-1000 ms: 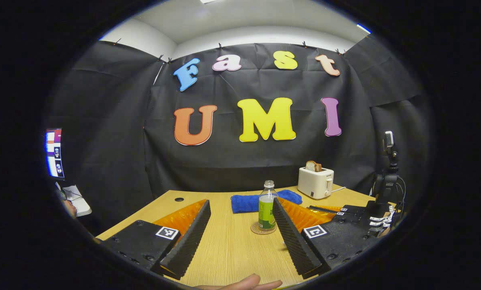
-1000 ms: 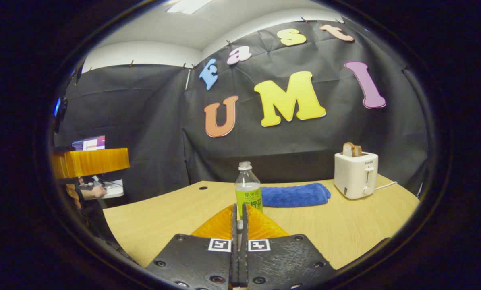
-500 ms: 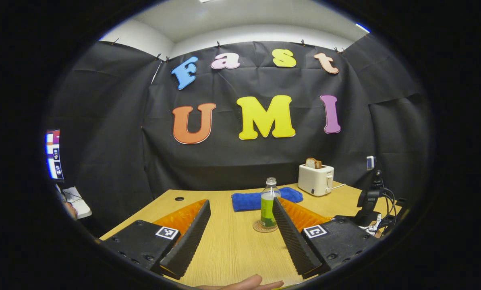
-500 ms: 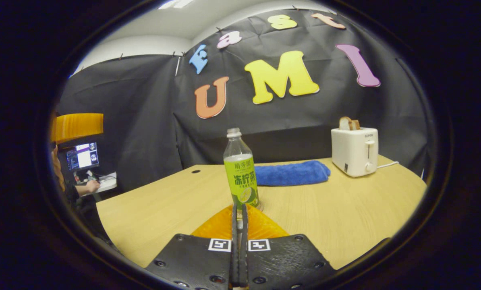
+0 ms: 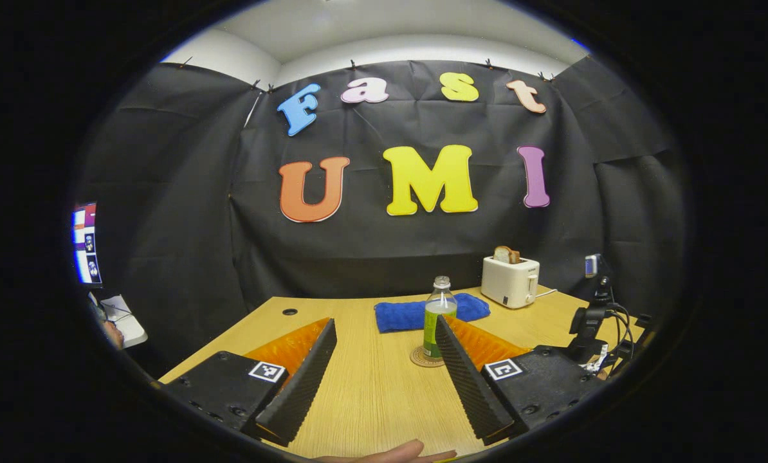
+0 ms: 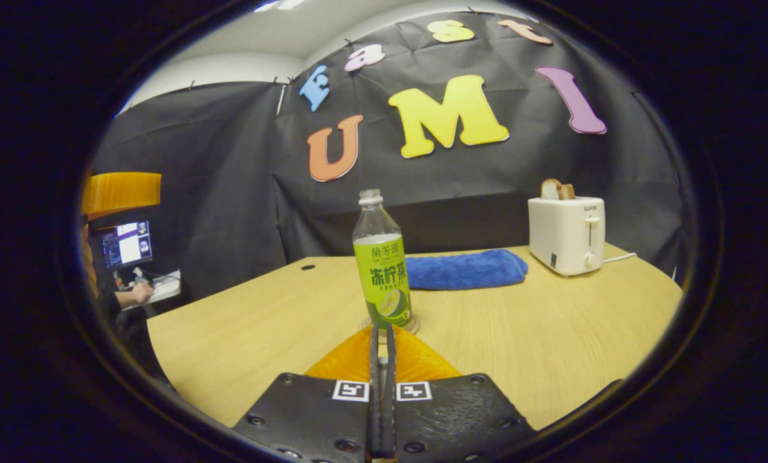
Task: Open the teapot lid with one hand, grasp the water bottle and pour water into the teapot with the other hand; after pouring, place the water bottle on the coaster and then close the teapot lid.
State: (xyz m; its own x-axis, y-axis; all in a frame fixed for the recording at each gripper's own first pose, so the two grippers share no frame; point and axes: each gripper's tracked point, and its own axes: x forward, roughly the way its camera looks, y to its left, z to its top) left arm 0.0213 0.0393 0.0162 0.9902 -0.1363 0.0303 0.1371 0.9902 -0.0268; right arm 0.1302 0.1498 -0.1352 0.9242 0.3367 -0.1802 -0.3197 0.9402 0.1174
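A clear water bottle (image 6: 382, 270) with a green label stands upright on a round coaster (image 6: 412, 324) in the middle of the wooden table (image 6: 262, 334). In the right gripper view my right gripper (image 6: 382, 335) is shut with nothing between its fingers, low over the table just short of the bottle's base. In the left gripper view the bottle (image 5: 438, 316) and coaster (image 5: 422, 357) lie farther off, next to the right finger. My left gripper (image 5: 384, 325) is open and holds nothing. Part of the left gripper (image 6: 121, 191) appears at the left of the right gripper view.
A blue towel (image 6: 464, 270) lies behind the bottle. A white toaster (image 6: 567, 235) with bread stands at the back right, its cord trailing right. A black stand with cables (image 5: 591, 321) sits at the table's right. A person (image 6: 133, 294) sits at a screen (image 6: 125, 244) on the left.
My right gripper, still shut, has dropped lower and come closer to the bottle. My left gripper has stayed open and swung slightly left, so the bottle sits farther right in its view.
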